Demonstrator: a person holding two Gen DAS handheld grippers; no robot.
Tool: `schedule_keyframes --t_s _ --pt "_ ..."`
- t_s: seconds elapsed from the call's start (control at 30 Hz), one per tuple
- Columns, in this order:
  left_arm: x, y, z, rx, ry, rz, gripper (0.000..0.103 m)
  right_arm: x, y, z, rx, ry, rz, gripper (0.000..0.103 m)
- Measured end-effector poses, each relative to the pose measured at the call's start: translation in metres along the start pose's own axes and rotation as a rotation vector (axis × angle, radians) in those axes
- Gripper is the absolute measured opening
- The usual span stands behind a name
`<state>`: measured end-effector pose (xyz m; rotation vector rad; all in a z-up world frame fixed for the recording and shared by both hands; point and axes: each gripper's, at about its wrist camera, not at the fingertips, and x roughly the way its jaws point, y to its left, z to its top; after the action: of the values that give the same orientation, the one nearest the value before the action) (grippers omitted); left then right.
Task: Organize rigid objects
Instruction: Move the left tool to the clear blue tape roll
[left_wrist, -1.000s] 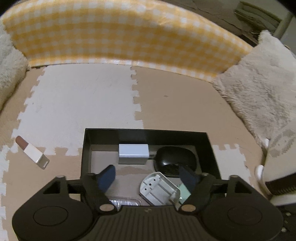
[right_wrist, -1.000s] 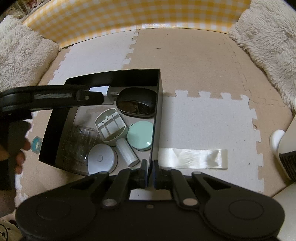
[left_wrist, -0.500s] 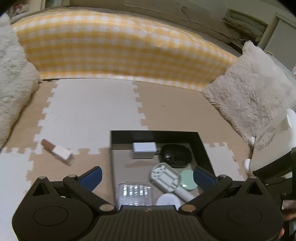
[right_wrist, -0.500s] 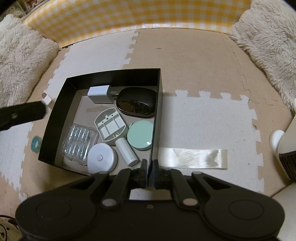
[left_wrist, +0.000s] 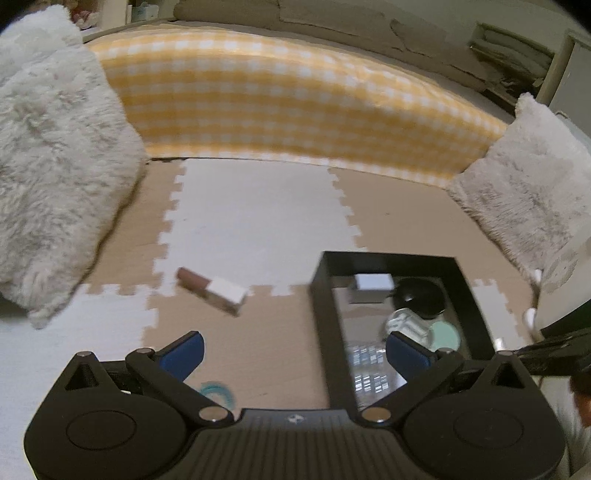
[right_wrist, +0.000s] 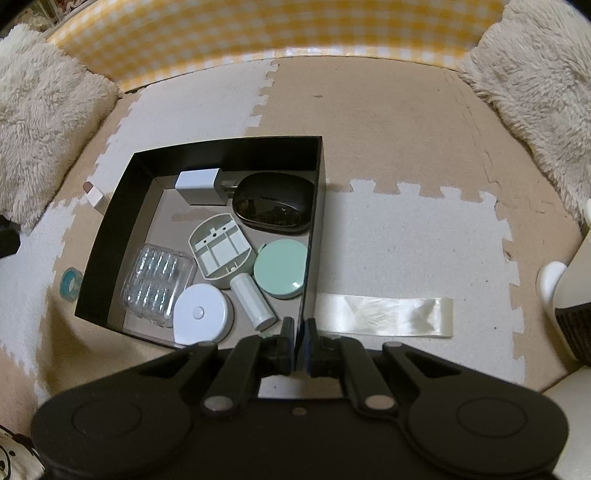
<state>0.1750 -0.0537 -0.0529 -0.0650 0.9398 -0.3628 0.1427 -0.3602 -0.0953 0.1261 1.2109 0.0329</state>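
1. Left hand-held gripper (left_wrist: 293, 350) hangs with its blue pads spread wide and nothing between them, above the floor mat (left_wrist: 258, 229) and the box's left wall; its jaws have just been opening. Right hand-held gripper (right_wrist: 300, 338) has its jaws pressed together at the box's near right corner; whether they pinch the wall there cannot be told.
2. Fluffy cushions (right_wrist: 40, 110) and a yellow checked cloth (left_wrist: 295, 110) border the beige-and-white puzzle mat.
3. Black box (right_wrist: 118, 206) sits open on the mat and holds most of the items.
4. Black mouse (right_wrist: 273, 206) lies at the box's far right, touching the white charger (right_wrist: 199, 186) to its left.
5. Grey bracket (right_wrist: 221, 251) lies mid-box, with a clear case (right_wrist: 159, 284) to its left and a green compact (right_wrist: 280, 267) to its right.
6. White disc (right_wrist: 199, 314) and white cylinder (right_wrist: 255, 301) lie side by side at the near edge.
7. Shiny ribbon (right_wrist: 384, 321) lies flat just right of the box.
8. Brown-and-white tube (left_wrist: 212, 290) rests on the mat left of the box.
9. Teal tape roll (right_wrist: 70, 282) lies just outside the box's left wall.
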Motion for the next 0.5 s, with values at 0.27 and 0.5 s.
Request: schedule_keyframes --t_s 0.27,0.5 --pt "0.024 0.031 -0.019 0.015 0.066 0.061 0.103 0.0 -0.001 0.0 0.006 0.001 -0.003 0.006" --pt "0.052 0.052 -0.036 0.006 0.167 0.125 0.103 0.001 -0.001 0.0 0.004 0.008 -0.015 0.009"
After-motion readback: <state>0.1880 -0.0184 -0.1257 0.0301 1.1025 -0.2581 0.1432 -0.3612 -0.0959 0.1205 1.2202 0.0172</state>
